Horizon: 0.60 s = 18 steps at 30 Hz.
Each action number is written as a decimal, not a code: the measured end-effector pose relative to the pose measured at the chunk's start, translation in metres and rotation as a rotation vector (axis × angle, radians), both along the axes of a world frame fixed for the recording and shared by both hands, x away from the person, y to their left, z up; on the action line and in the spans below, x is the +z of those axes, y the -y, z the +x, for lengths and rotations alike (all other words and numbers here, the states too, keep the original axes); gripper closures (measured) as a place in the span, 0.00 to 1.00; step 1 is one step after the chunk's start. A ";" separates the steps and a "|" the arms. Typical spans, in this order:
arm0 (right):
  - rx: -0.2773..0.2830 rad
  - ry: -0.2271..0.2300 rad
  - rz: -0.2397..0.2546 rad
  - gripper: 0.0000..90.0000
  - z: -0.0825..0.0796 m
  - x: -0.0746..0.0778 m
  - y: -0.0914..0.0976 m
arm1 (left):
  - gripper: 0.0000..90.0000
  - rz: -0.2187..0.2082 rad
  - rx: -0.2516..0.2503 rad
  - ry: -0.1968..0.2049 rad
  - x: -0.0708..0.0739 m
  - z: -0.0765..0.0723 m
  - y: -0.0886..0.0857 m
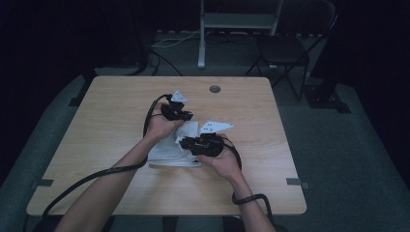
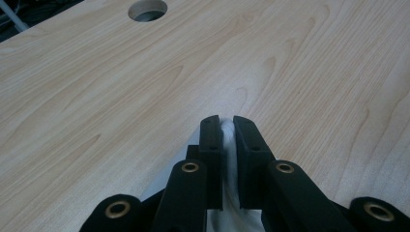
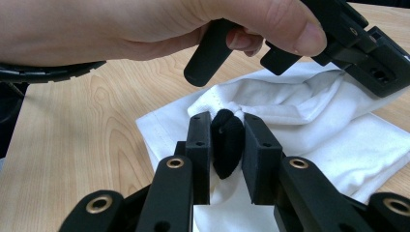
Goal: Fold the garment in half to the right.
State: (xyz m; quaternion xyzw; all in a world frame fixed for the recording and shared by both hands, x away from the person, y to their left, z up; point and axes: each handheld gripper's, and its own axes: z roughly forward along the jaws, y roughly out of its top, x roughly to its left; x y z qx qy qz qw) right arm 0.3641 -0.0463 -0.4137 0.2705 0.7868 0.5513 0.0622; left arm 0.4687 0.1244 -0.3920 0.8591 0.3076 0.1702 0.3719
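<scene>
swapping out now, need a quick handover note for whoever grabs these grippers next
Left gripper: shut on a pinch of the white cloth.
Right gripper: shut on a small black thing at the cloth's bunched edge; what it is cannot be told.
Cloth: rumpled, partly folded, mid table, between both hands.
Done: both grips set.
Left: probably finish handling the cloth; keep both grips steady.

We cannot identify the small black item [image 3: 227, 142] pinched between the right hand-held gripper [image 3: 227, 145] jaws; the white cloth [image 3: 309, 121] runs off frame.
</scene>
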 end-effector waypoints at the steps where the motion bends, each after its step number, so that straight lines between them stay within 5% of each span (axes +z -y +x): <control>1: -0.001 0.002 0.000 0.83 0.000 0.000 0.000 | 0.92 0.004 -0.001 -0.004 0.000 0.000 0.000; 18: -0.009 -0.011 -0.011 0.83 -0.001 -0.006 0.006 | 0.91 0.004 -0.007 0.010 -0.006 -0.001 0.004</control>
